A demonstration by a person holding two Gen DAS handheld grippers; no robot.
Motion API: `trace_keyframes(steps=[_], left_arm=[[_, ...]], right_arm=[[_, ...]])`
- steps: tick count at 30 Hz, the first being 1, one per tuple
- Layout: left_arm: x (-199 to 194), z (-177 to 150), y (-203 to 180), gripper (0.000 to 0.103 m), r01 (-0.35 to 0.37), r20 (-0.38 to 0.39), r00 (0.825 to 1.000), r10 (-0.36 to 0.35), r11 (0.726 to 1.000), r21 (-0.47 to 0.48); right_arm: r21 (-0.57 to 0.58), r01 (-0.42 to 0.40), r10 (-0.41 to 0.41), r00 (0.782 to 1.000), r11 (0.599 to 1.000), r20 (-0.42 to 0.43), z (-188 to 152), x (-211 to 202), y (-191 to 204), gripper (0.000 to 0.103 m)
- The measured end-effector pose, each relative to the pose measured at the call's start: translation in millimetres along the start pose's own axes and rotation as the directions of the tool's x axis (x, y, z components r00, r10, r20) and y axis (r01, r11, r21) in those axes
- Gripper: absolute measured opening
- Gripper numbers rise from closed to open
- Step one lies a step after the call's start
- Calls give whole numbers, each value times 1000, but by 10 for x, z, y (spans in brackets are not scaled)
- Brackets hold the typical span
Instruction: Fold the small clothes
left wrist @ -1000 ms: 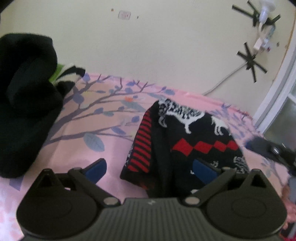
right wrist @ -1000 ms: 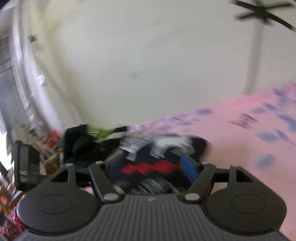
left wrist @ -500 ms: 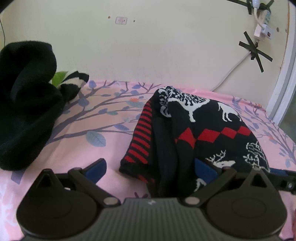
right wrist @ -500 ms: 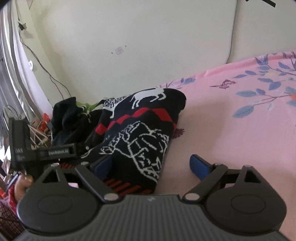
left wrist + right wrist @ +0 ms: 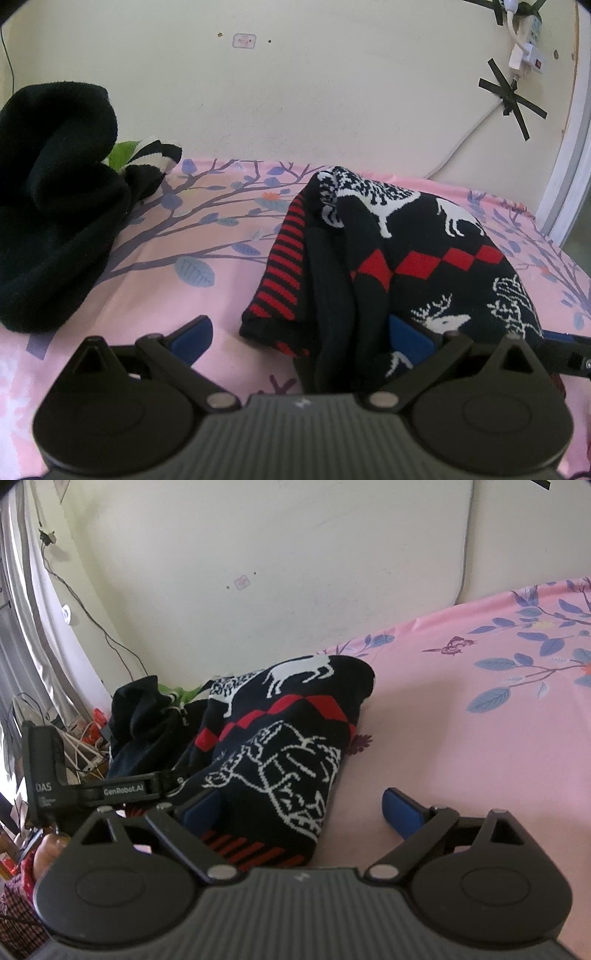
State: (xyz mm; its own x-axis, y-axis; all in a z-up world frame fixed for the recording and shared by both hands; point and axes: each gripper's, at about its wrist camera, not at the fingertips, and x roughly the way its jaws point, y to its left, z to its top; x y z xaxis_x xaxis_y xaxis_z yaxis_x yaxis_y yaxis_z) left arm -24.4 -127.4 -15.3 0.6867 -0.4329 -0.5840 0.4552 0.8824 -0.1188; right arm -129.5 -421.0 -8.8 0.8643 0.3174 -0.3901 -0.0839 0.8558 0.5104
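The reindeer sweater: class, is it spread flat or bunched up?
Bunched up. The sweater sits in a rumpled heap on the pink sheet, its striped hem bent and folds overlapping.

Left wrist view low over the bed (image 5: 155,295), facing the wall, right wrist view close alongside, both sharing the sweater (image 5: 424,266) (image 5: 288,746)

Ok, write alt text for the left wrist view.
A rumpled black knit garment with white deer and red diamonds lies on a pink floral sheet, the open left gripper straddling its near edge. A black fleece pile sits far left.
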Motion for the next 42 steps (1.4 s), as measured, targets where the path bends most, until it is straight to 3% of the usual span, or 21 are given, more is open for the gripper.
trace_keyframes(steps=[27, 34, 42], left_arm=[[-127, -55, -125, 103, -100, -2, 995, 100, 995, 29], [-119, -23, -119, 103, -96, -25, 995, 97, 995, 40], [-216, -188, -129, 103, -119, 19, 993, 119, 993, -2]], right_arm=[[20, -20, 20, 1000, 1000, 3, -9, -56, -61, 89], [21, -19, 19, 1000, 1000, 3, -11, -72, -71, 89], [-39, 6, -6, 1000, 999, -3, -127, -193, 24, 89]])
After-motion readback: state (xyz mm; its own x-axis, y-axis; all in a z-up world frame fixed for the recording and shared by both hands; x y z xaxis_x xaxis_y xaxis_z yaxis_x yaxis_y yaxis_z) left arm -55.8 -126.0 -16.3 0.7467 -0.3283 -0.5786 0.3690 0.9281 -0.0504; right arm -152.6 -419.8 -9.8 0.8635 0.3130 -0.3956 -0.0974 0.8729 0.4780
